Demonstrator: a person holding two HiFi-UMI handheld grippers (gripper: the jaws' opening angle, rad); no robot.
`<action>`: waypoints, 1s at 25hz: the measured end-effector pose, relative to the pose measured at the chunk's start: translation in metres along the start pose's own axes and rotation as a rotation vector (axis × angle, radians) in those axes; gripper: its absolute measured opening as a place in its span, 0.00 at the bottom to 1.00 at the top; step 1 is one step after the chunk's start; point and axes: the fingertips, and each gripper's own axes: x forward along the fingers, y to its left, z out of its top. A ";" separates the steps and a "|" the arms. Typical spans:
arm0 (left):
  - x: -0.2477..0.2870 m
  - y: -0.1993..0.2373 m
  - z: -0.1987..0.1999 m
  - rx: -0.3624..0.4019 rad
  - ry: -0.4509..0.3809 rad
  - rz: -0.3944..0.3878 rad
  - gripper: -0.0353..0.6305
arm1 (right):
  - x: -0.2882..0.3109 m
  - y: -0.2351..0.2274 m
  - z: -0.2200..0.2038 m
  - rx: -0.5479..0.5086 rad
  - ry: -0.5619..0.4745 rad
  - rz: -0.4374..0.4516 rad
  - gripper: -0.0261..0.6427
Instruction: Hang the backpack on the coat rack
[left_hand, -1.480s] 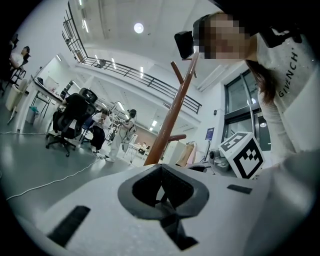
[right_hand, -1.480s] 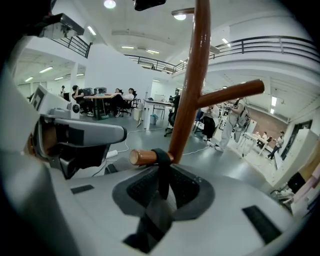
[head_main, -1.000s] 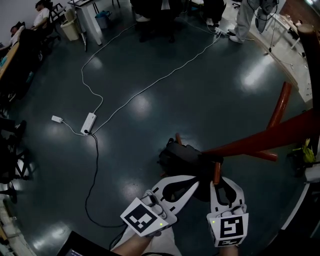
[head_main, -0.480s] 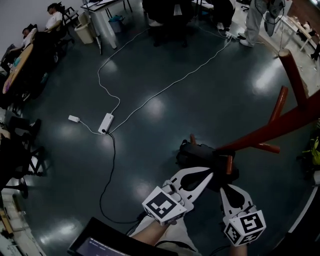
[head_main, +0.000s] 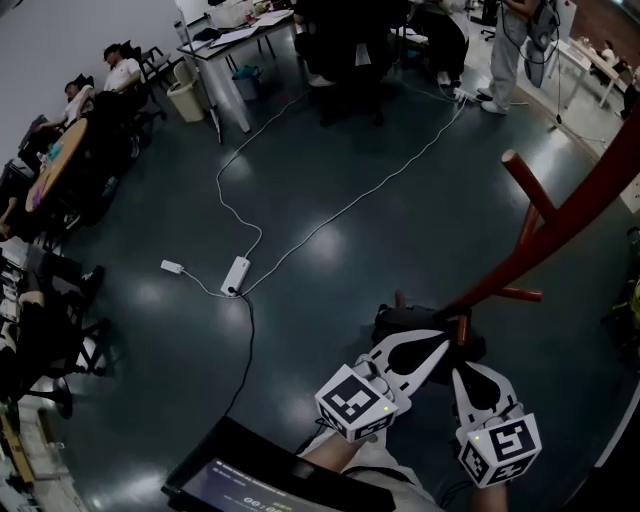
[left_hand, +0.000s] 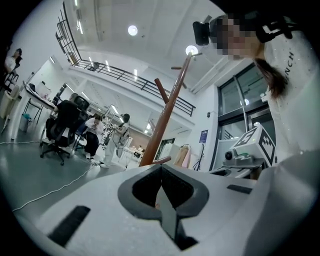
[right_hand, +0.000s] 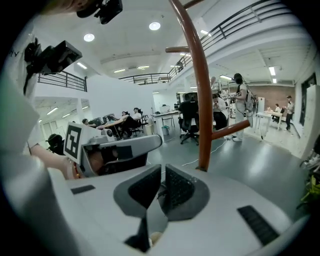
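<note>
The black backpack (head_main: 408, 324) lies low at the foot of the red-brown coat rack (head_main: 560, 215), right at the tips of both tongs. The left tongs (head_main: 434, 350) are pressed closed with nothing visible between them. The right tongs (head_main: 460, 372) are closed to a slit holding a thin dark sliver I cannot identify.

Head view dim, glare patches on the glossy floor (head_main: 420, 240). Gripper views bright under round ceiling lamps (right_hand: 154, 26), strong fisheye warp, dark corners.
</note>
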 end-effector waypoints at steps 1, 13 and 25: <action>-0.004 -0.002 0.001 0.002 -0.002 -0.007 0.07 | -0.001 0.006 0.002 -0.006 -0.012 0.001 0.10; -0.004 -0.013 0.036 0.027 -0.032 -0.059 0.07 | -0.018 0.022 0.037 -0.065 -0.090 -0.021 0.09; 0.000 -0.001 0.034 0.013 -0.021 -0.041 0.07 | -0.022 0.001 0.040 -0.093 -0.110 -0.072 0.08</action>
